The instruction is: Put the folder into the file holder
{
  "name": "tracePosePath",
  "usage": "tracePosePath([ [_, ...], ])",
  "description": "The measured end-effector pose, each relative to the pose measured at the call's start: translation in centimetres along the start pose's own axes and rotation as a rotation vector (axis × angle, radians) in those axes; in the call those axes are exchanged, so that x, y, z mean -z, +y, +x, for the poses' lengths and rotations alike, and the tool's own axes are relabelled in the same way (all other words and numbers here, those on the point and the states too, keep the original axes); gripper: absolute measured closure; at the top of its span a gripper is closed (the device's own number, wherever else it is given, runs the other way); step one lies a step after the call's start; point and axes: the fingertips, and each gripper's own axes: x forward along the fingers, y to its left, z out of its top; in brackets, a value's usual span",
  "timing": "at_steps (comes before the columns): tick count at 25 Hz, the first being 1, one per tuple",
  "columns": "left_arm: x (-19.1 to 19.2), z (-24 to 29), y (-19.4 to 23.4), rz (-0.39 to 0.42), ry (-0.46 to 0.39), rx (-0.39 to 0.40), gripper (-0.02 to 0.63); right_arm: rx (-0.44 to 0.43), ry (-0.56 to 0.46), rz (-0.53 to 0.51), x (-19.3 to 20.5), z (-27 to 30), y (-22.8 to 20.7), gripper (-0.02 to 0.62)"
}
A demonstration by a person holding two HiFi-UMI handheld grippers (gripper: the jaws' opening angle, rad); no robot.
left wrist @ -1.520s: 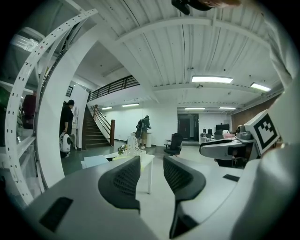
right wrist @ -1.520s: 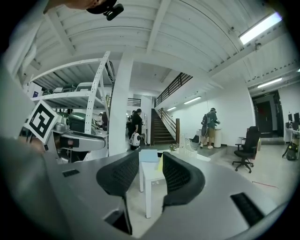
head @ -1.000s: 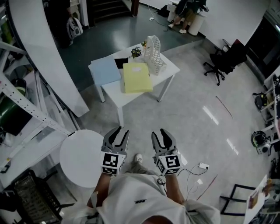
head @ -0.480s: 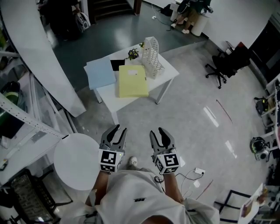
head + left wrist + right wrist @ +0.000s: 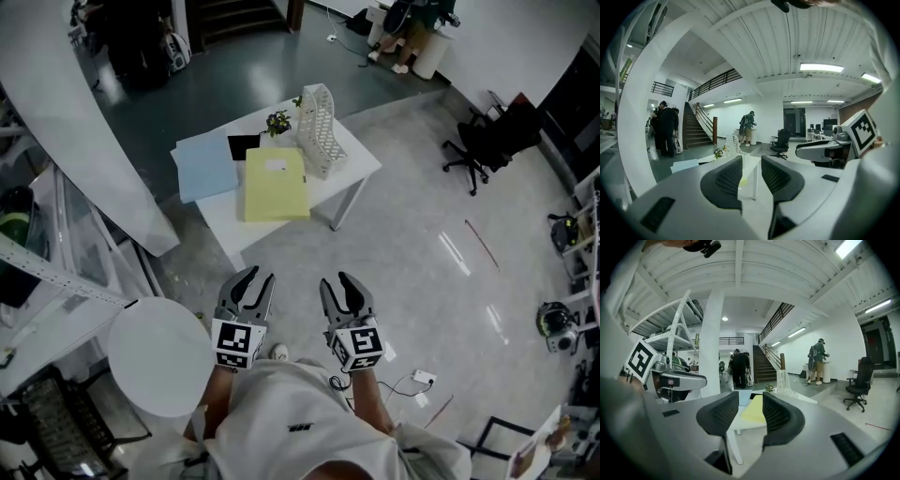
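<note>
1. A white table [image 5: 223,214] stands on a pale grey floor [image 5: 412,244].
2. A yellow folder [image 5: 276,185] lies flat near its middle.
3. A light blue folder [image 5: 206,167] lies flat to the left.
4. A white file holder [image 5: 319,122] stands just right of the yellow folder.
5. A small plant [image 5: 277,122] and a flat black item [image 5: 246,146] sit behind.

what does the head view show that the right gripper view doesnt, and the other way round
Only the head view: the round white table at the person's left, the white plug and cable on the floor, and the right gripper seen from above.

Only the right gripper view: the ceiling with its strip light and the upper railing.

Both: the white table carrying the yellow folder, the blue folder, the small plant and the white file holder, plus the black office chair and the left gripper.
</note>
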Motion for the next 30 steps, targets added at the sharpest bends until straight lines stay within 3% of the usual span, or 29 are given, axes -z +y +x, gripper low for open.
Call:
tracePosePath([
  [15,-0.9,6.0,2.3,0.012,0.006,-0.031,0.468,-0.006,0.004,0.009,-0.8,4.9,-4.1,0.434],
  [30,-3.0,12.9,9.8,0.002,-0.01,-0.01,0.469,0.013,0.019,-0.005,-3.4,14.2,-5.3,0.436],
])
